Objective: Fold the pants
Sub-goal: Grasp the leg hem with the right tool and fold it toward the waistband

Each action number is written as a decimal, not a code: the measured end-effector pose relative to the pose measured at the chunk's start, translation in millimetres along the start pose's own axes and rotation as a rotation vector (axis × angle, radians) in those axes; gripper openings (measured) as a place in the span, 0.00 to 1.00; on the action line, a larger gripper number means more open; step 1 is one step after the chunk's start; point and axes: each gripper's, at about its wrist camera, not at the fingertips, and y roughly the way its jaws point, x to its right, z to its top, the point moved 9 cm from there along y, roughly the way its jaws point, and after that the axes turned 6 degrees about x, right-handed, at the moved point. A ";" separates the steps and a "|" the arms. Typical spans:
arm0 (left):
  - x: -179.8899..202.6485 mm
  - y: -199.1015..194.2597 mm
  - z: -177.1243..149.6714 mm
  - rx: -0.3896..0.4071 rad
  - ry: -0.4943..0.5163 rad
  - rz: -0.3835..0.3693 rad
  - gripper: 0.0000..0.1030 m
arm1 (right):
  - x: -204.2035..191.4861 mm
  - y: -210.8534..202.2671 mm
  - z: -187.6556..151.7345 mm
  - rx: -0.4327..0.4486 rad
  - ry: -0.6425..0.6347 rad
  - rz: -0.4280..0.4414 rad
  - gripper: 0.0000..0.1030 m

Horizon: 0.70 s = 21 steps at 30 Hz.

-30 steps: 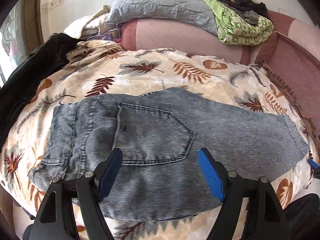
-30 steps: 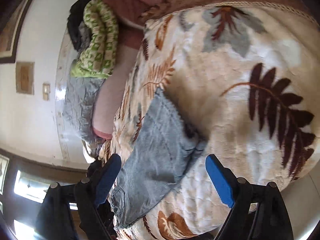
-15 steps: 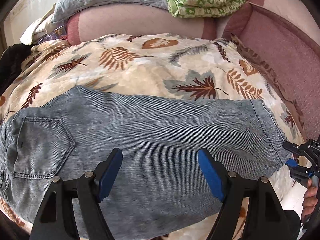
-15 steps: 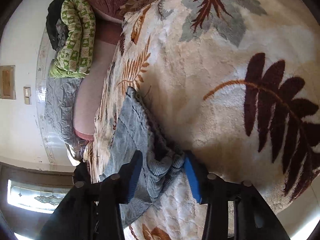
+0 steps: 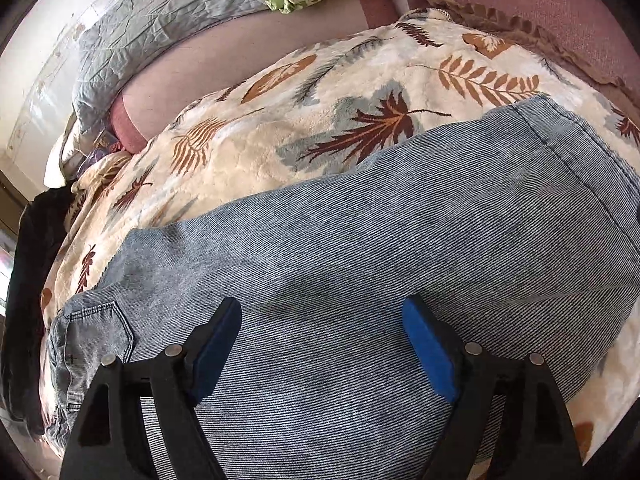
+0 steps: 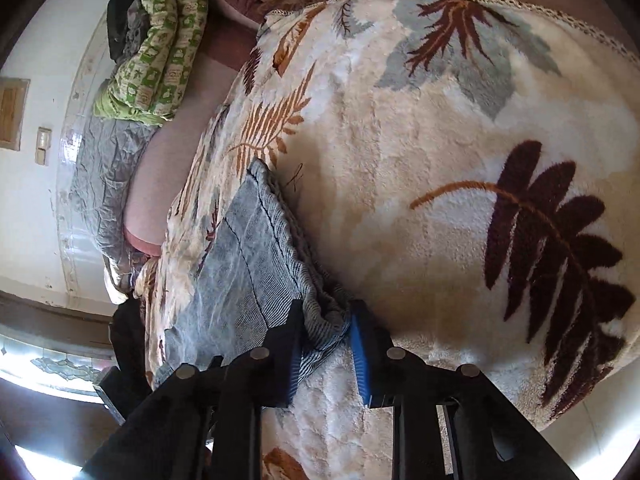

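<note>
Lying flat on a leaf-print blanket [image 5: 280, 148], the grey-blue jeans [image 5: 360, 248] stretch beneath the left gripper [image 5: 320, 352], whose blue-padded jaws stand wide apart above the leg fabric, holding nothing. The jeans' long axis runs from the back pocket [image 5: 96, 328] at lower left to the hem at upper right. In the right wrist view, the right gripper [image 6: 324, 352] is pinched onto the bunched hem corner of the jeans [image 6: 248, 248], pads nearly together with denim between them. The waistband is cut off at the left view's edge, and a dark garment [image 5: 28, 264] beside it is hard to identify. A green quilt [image 6: 160, 52] sits far back.
</note>
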 end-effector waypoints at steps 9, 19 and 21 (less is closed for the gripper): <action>-18.5 9.7 1.7 -0.063 -0.191 -0.237 0.75 | -80.6 -28.0 -2.4 0.075 -0.213 -0.006 0.16; -190.4 -48.1 -30.7 0.100 -0.552 -0.217 0.52 | -260.9 8.4 -131.2 -0.009 -0.604 0.186 0.16; -226.5 -52.9 -48.3 0.105 -0.588 -0.170 0.52 | -275.7 31.0 -175.6 -0.069 -0.671 0.203 0.16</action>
